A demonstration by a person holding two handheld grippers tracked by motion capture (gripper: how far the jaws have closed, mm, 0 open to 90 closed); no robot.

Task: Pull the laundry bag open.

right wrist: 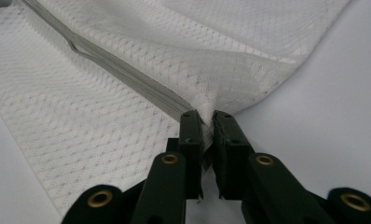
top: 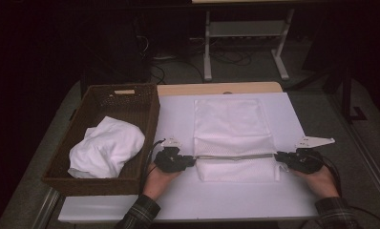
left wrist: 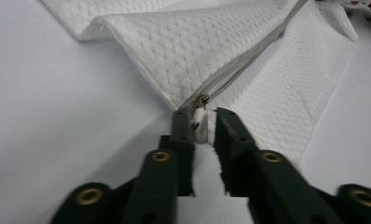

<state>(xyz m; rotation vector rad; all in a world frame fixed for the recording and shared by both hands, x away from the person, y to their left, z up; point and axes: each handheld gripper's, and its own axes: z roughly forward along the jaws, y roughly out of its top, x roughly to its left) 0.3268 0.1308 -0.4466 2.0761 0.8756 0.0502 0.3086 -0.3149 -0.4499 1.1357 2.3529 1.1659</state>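
Zipper pull [left wrist: 200, 125] betw. left claw [left wrist: 205, 114] jaws (slack)

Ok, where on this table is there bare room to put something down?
Free: the white table strip between the wicker basket and the mesh bag, the strip right of the bag, and the near edge below it. Crowded: the bag's zipper line, where the left gripper and right gripper sit.

Wicker basket [top: 147, 112] holding white cloth [top: 107, 147], left of table [top: 178, 124]
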